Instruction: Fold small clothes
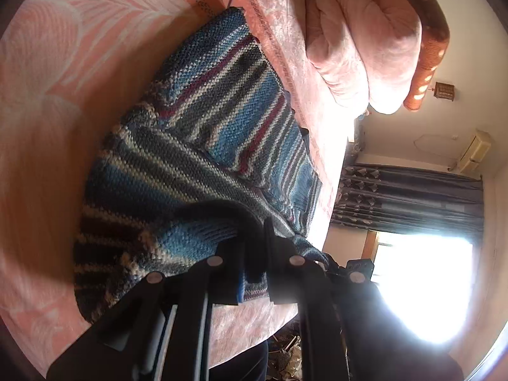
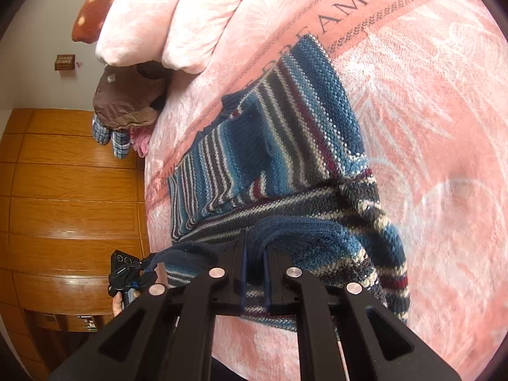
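Item: striped knit sweater [image 2: 285, 146], lying near the bed's [image 2: 444, 127] front edge. My left tongs [image 1: 254, 247] and right tongs [image 2: 255, 254] each pinched its near hem, lifted. Step judged: folding hem toward collar; next, carry both corners evenly forward.

Window glare [image 1: 422, 285] is washing out the room beyond; the sweater's [image 1: 203, 146] gripped hem is disappearing behind both sets of jaws, and the bed [image 2: 428, 127] is running off-frame.
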### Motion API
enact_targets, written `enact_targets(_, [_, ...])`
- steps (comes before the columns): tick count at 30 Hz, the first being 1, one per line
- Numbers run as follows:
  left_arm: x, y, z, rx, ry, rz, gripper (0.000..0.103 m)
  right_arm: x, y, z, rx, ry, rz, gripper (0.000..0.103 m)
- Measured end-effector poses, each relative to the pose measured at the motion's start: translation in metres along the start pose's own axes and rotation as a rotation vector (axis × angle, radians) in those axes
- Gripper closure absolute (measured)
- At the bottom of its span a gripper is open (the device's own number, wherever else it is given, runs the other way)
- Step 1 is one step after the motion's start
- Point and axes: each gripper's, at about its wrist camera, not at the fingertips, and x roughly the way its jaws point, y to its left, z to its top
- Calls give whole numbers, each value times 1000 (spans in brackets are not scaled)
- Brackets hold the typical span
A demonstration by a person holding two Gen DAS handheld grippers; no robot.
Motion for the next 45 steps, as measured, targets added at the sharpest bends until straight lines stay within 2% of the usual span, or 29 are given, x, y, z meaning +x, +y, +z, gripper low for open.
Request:
enact_targets(5, [27, 14, 30, -3, 15, 67, 92, 30, -15, 27, 22, 34, -34, 92])
enact_targets(7, [33, 13, 33, 37, 19, 76, 88, 36, -20, 34, 36, 49, -24, 87])
enact_targets(8, [32, 11, 33, 60, 19, 67, 86, 38, -21, 37, 38, 57, -10, 76])
enact_targets(9, [29, 8, 32, 84, 14, 53, 77, 37, -18, 38, 36, 57, 1, 66])
enact_targets(10, [23, 3, 30, 115, 2, 33, 59, 33, -15, 39, 26, 52, 8, 64])
enact_targets(12, [9, -10, 25, 197, -27, 5, 38, 23, -5, 40, -18, 50, 59, 61])
enact_targets(14, [-2, -23, 21, 286, -33, 26, 37, 11, 8, 39, -84, 38, 56, 60])
enact_targets(17, [-6, -35, 18, 384, -19, 79, 36, 0, 28, 38, -227, 16, -23, 60])
enact_targets(19, [2, -38, 20, 431, 2, 152, 36, 2, 36, 38, -288, 31, -67, 60])
enact_targets(21, [15, -42, 27, 470, 26, 226, 37, 10, 39, 37, -337, 44, -113, 60])
enact_targets(26, [44, -36, 42, 506, 80, 321, 37, 34, 30, 40, -427, 72, -236, 60])
enact_targets(30, [57, -37, 47, 519, 113, 314, 39, 53, 23, 41, -461, 108, -273, 60])
enact_targets(33, [61, -37, 42, 536, 122, 318, 41, 59, 21, 41, -480, 111, -267, 60])
enact_targets(35, [62, -34, 39, 548, 126, 346, 53, 59, 21, 40, -486, 105, -261, 61])
enact_targets(36, [62, -33, 39, 553, 124, 355, 64, 58, 21, 40, -494, 103, -261, 61])
enact_targets(37, [61, -31, 36, 556, 123, 359, 79, 58, 22, 39, -503, 103, -265, 62])
enact_targets(38, [59, -30, 36, 552, 122, 350, 87, 58, 23, 38, -513, 101, -271, 67])
enact_targets(39, [56, -29, 36, 545, 113, 334, 93, 58, 23, 37, -520, 103, -274, 78])
enact_targets(41, [48, -29, 33, 540, 88, 303, 94, 57, 25, 33, -543, 96, -289, 93])
enact_targets(45, [32, -40, 24, 558, 42, 237, 96, 38, 34, 22, -560, 37, -255, 94])
